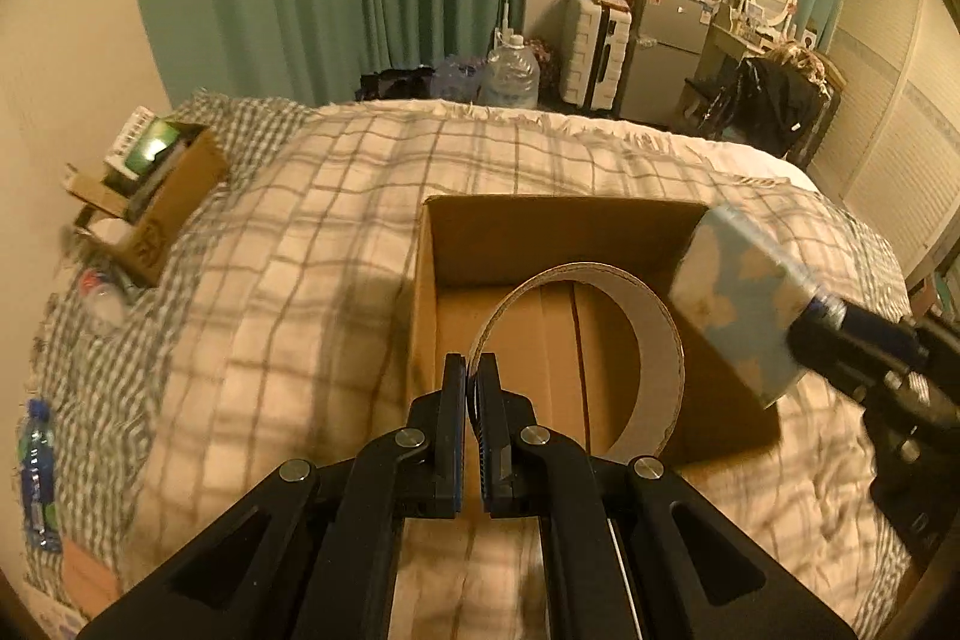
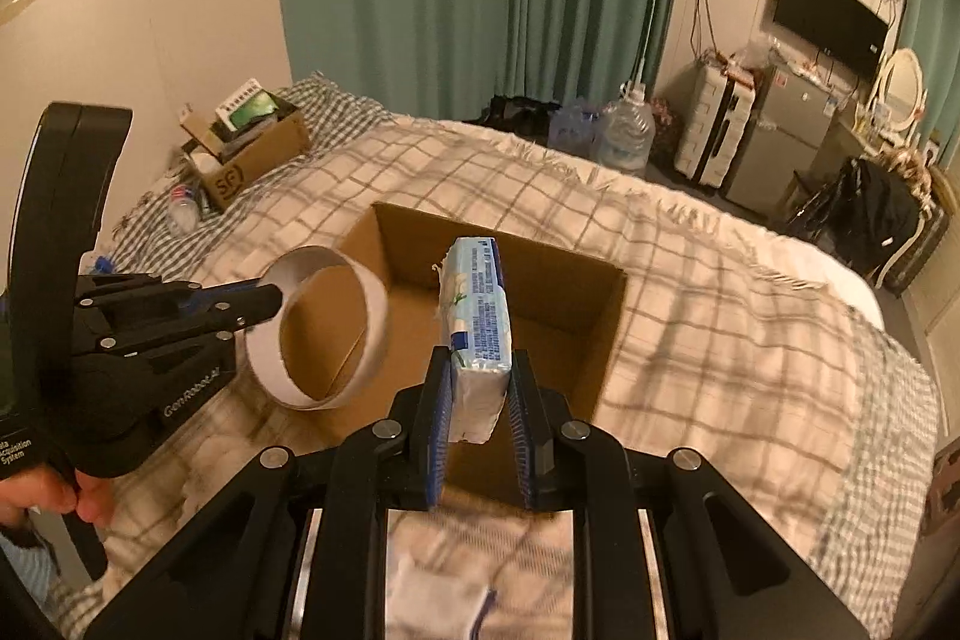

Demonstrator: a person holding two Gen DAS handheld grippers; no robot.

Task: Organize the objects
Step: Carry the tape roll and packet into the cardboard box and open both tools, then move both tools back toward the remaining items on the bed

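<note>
An open cardboard box (image 1: pixel 498 235) (image 2: pixel 606 316) lies on the checked bedspread. My left gripper (image 1: pixel 471 370) (image 2: pixel 273 301) is shut on the rim of a wide white tape ring (image 1: pixel 648 334) (image 2: pixel 372 292) and holds it above the box's near left side. My right gripper (image 2: pixel 478 370) (image 1: pixel 822 307) is shut on a light blue tissue pack (image 2: pixel 477 307) (image 1: pixel 735 292), held on edge above the box's near right side. The box floor that shows is bare.
A smaller cardboard box (image 1: pixel 168 196) (image 2: pixel 252 160) stuffed with items stands at the bed's far left, with a small bottle (image 1: pixel 102 298) beside it. A blue-labelled bottle (image 1: pixel 39 466) lies at the left edge. A water jug (image 1: pixel 510 70), suitcase and fridge stand beyond the bed.
</note>
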